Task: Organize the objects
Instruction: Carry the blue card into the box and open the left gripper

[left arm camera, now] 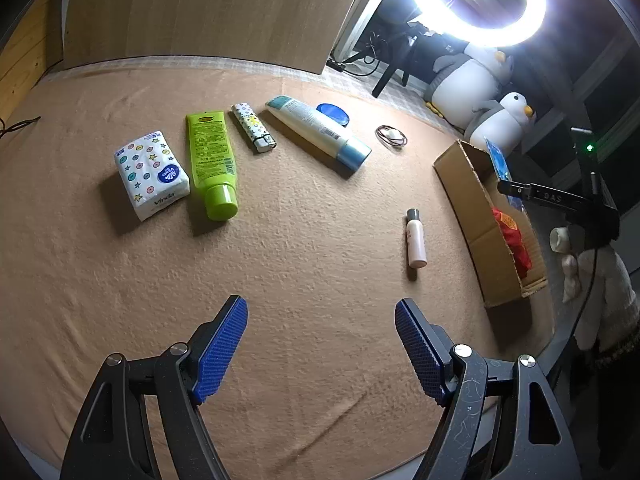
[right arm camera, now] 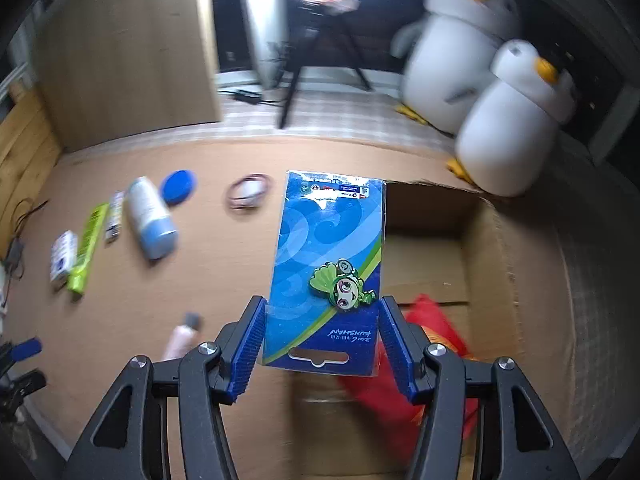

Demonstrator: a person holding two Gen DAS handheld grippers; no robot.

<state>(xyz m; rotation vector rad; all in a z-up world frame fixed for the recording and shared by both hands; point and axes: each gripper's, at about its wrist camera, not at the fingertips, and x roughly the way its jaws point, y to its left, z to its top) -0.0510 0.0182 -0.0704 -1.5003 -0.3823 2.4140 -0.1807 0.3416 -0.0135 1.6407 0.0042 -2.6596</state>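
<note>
My right gripper [right arm camera: 322, 340] is shut on a blue pin card [right arm camera: 328, 256] with a green cartoon badge, held above the open cardboard box [right arm camera: 516, 280]; a red packet [right arm camera: 432, 328] lies inside the box. In the left wrist view the same box [left arm camera: 468, 204] shows at the right, the card [left arm camera: 498, 160] over it. My left gripper [left arm camera: 321, 340] hangs open over bare cloth with nothing between its fingers. On the cloth lie a tissue pack [left arm camera: 151, 174], a green tube [left arm camera: 212, 160], a lighter [left arm camera: 254, 128], a white-and-blue tube [left arm camera: 320, 130], a blue lid [left arm camera: 333, 114], hair ties [left arm camera: 391, 135] and a small pink bottle [left arm camera: 416, 238].
An orange cloth [left arm camera: 300, 248] covers the surface. Two plush penguins [left arm camera: 472, 84] sit behind the box, under a bright ring light [left arm camera: 476, 0] on a tripod. A wooden panel [left arm camera: 200, 12] stands at the back. The right hand's gripper body [left arm camera: 560, 200] reaches in at the right edge.
</note>
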